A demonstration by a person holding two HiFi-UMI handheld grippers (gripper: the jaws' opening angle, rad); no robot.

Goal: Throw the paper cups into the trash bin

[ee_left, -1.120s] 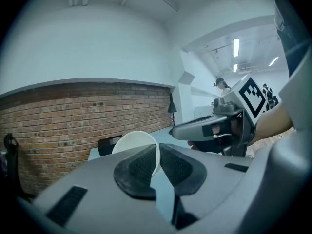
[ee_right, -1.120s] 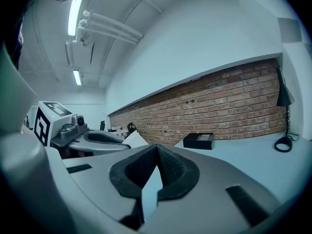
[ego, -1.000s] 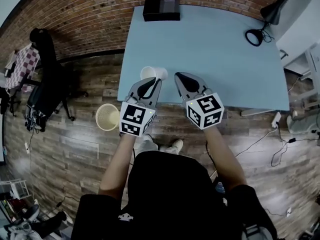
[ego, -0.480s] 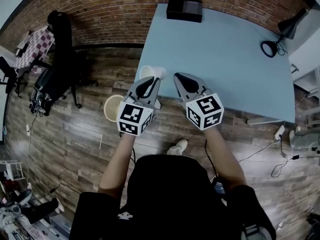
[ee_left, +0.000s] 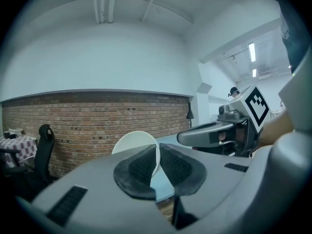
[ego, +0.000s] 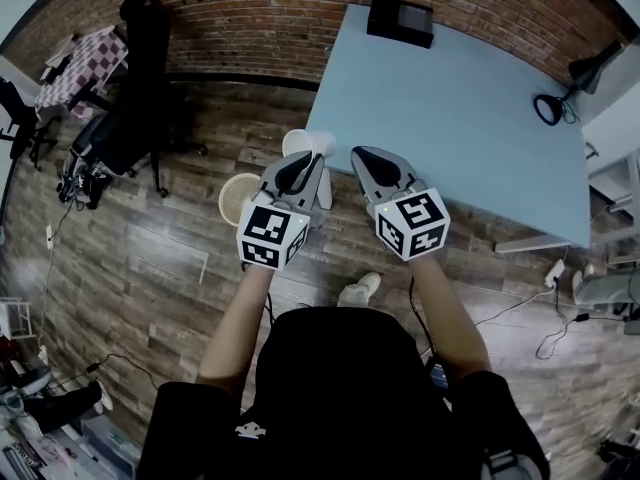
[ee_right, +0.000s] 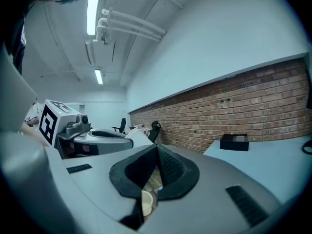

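Observation:
A white paper cup (ego: pixel 306 144) hangs on its side over the wooden floor, just off the table's left corner. My left gripper (ego: pixel 298 165) is shut on the cup's wall. In the left gripper view the cup's rim (ee_left: pixel 134 142) sits pinched between the two black pads. My right gripper (ego: pixel 364 155) is beside it to the right, shut, with nothing in it. The trash bin (ego: pixel 240 197), a cream mesh basket, stands on the floor just left of and below the left gripper. It shows through the gap under the right gripper's (ee_right: pixel 157 151) pads as the trash bin (ee_right: pixel 146 202).
The light blue table (ego: pixel 450 98) lies ahead to the right, with a black box (ego: pixel 400 20) at its far edge and a black desk lamp (ego: pixel 560 96) at the right. A black office chair (ego: pixel 135 108) stands by the brick wall at the left.
Both grippers and the held cup have moved left, off the table's corner and over the floor. The bin now lies closer to the left gripper. Neither gripper's jaws changed.

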